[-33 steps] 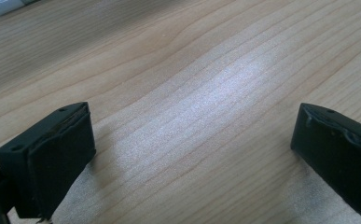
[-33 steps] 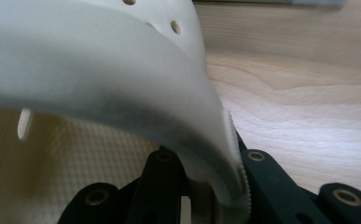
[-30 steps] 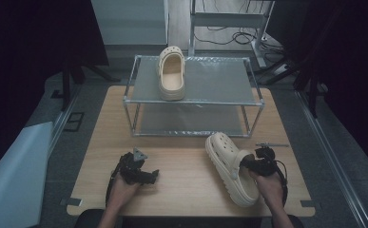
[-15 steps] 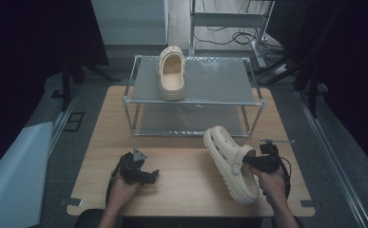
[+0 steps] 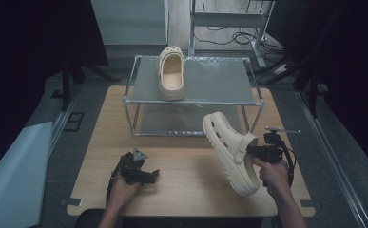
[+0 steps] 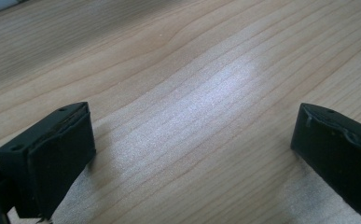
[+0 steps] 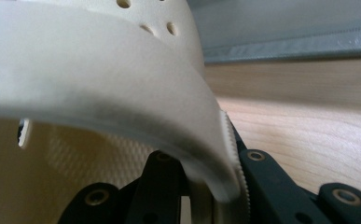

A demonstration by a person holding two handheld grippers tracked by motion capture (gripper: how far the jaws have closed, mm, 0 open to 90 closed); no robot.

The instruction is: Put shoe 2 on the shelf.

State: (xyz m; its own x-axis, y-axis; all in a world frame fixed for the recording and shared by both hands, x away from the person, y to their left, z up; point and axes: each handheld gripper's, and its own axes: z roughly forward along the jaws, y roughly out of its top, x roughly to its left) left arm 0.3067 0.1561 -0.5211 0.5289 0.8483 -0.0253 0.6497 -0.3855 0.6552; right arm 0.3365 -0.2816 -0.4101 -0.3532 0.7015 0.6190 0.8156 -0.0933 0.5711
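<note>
The right claw [image 5: 254,153] is clenched on the side wall of a cream clog [image 5: 230,151], its jaws pinching the rim beside the strap rivet; the right gripper view shows one jaw inside the shoe and the other outside against the ribbed edge of the clog [image 7: 122,93]. The clog stretches away to the claw's left, toe tipped up and pointing toward the metal rack [image 5: 193,99], heel nearer the person's right hand [image 5: 273,172], and it appears lifted off the wooden bench [image 5: 181,156] at the toe end. Beyond the claw and up on the rack's top shelf lies a second cream clog [image 5: 171,73], toe toward the person, well apart from the held one. The left claw [image 5: 149,176] is released, its jaws spread wide with only bare bench wood [image 6: 192,107] between them; it rests low over the bench's near left part in the left hand [image 5: 122,187], well apart from both clogs.
</note>
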